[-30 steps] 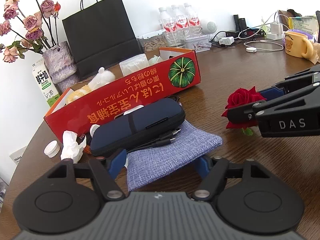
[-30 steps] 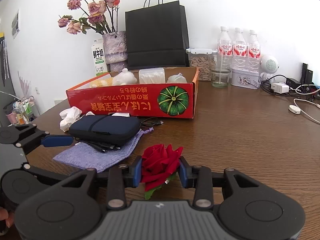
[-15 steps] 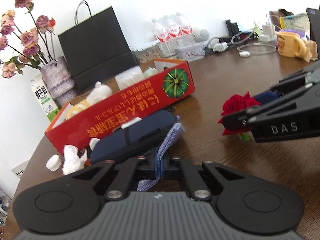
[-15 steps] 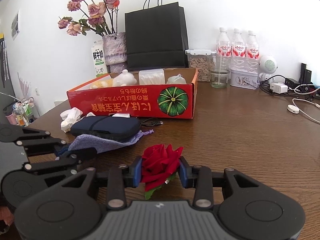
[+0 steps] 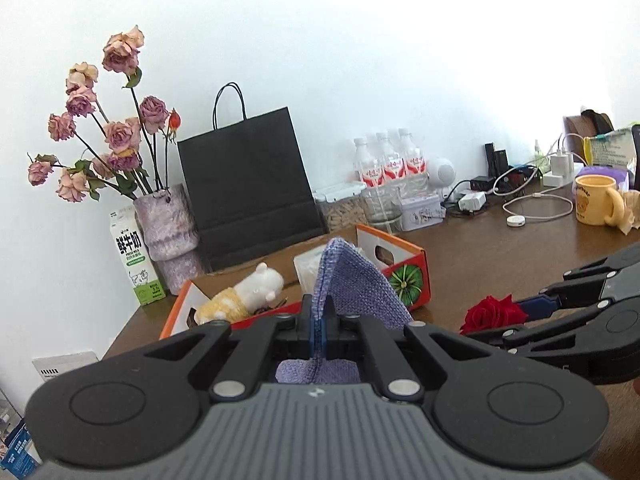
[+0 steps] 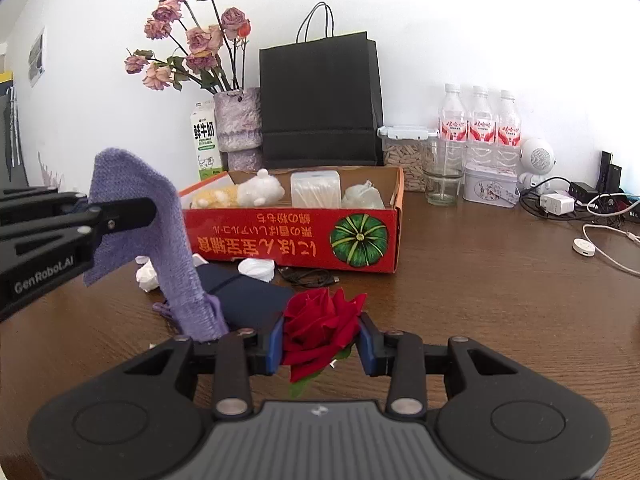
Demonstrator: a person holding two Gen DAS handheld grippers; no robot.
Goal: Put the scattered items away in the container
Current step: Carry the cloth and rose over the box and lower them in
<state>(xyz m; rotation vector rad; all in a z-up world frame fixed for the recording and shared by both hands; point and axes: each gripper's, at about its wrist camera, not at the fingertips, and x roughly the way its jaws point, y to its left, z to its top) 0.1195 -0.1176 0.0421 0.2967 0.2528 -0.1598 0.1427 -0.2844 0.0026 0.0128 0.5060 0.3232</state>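
Bright, even daylight, white wall (image 5: pixel 360 40) blown out upper right — sharp focus, fisheye-bent edges, dark corners.

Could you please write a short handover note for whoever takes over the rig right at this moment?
Left gripper: shut on the purple cloth pouch, lifted off the table; its lower end hangs near the dark zip case.
Right gripper: shut on the red rose, low over the table.
Red box: already holds the plush toy, a clear tub and a small bag.
Left to do: put pouch and rose in the box, then the zip case, black cable, white lid and crumpled tissue, all in front of the box.
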